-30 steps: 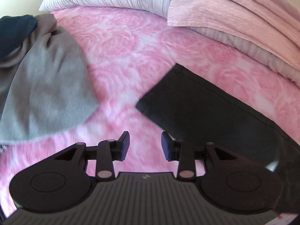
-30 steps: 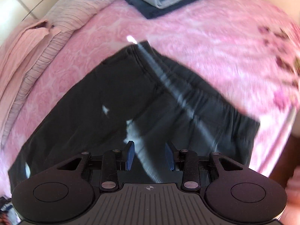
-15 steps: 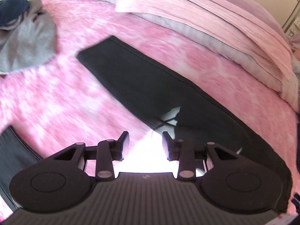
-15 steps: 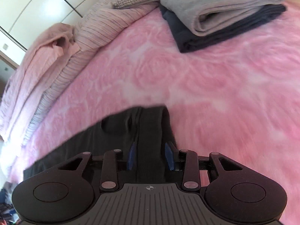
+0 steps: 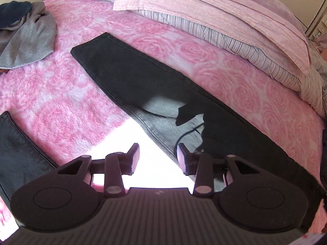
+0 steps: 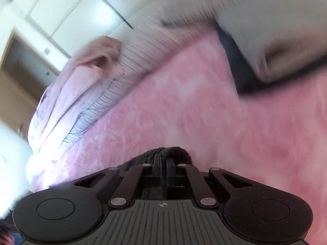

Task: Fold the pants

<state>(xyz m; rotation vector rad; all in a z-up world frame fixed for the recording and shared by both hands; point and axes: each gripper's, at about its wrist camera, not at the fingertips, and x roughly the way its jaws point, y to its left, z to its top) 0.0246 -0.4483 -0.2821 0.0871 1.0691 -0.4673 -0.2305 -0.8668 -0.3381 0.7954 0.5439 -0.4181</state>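
my right tongs (image 6: 162, 161) are pinched together on a bunched bit of the pants (image 6: 171, 153), dark fabric bulging out past the tips over the pink bed (image 6: 204, 112). the left tongs (image 5: 158, 156) stand apart and empty, above the inner seam of one pant leg (image 5: 126, 71), which lies flat and diagonal across the bed; the other leg (image 5: 16, 143) shows at the left edge. the right view is smeared (i can't tell how much cloth i really have in there). my worry is that a thin pinch slips out mid-lift, or the dragging leg twists and the fold lands crooked. the grey clothes (image 5: 28, 38) and the stacked bedding (image 5: 224, 20) sit near enough to snag a swinging hem.
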